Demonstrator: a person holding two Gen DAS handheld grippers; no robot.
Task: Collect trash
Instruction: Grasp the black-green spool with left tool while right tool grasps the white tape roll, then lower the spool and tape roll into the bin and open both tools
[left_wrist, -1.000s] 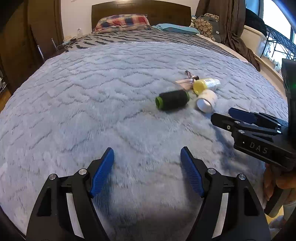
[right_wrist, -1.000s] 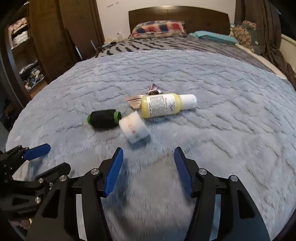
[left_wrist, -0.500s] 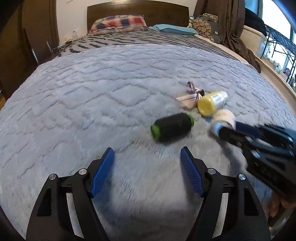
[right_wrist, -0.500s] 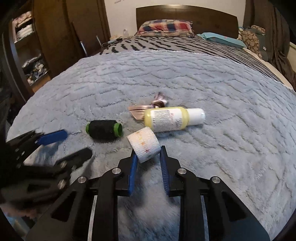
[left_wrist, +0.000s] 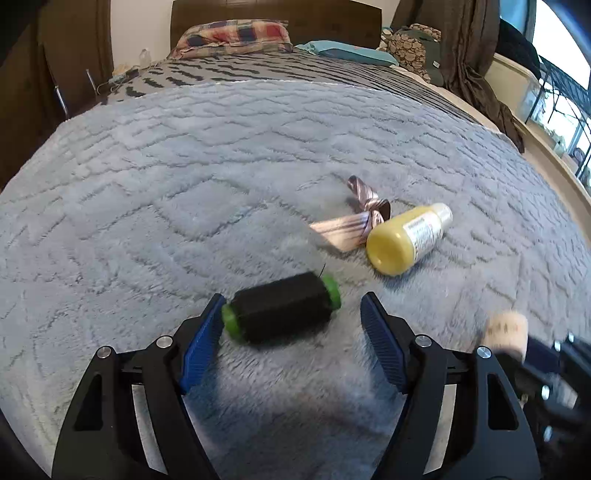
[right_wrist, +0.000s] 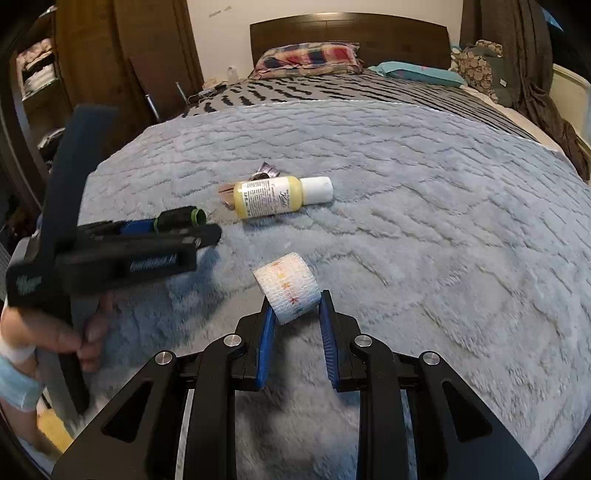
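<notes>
On the grey bed blanket: one black thread spool with green ends, one yellow bottle with a white cap, one crumpled wrapper, and one white bandage roll, four loose items in all. Two claws are counted, the left claw and the right claw. At the far end of the bed lie one plaid pillow and one teal pillow.

Daylight glares from the window (right edge), fisheye bends the borders, and motion blur smears the foreground.
</notes>
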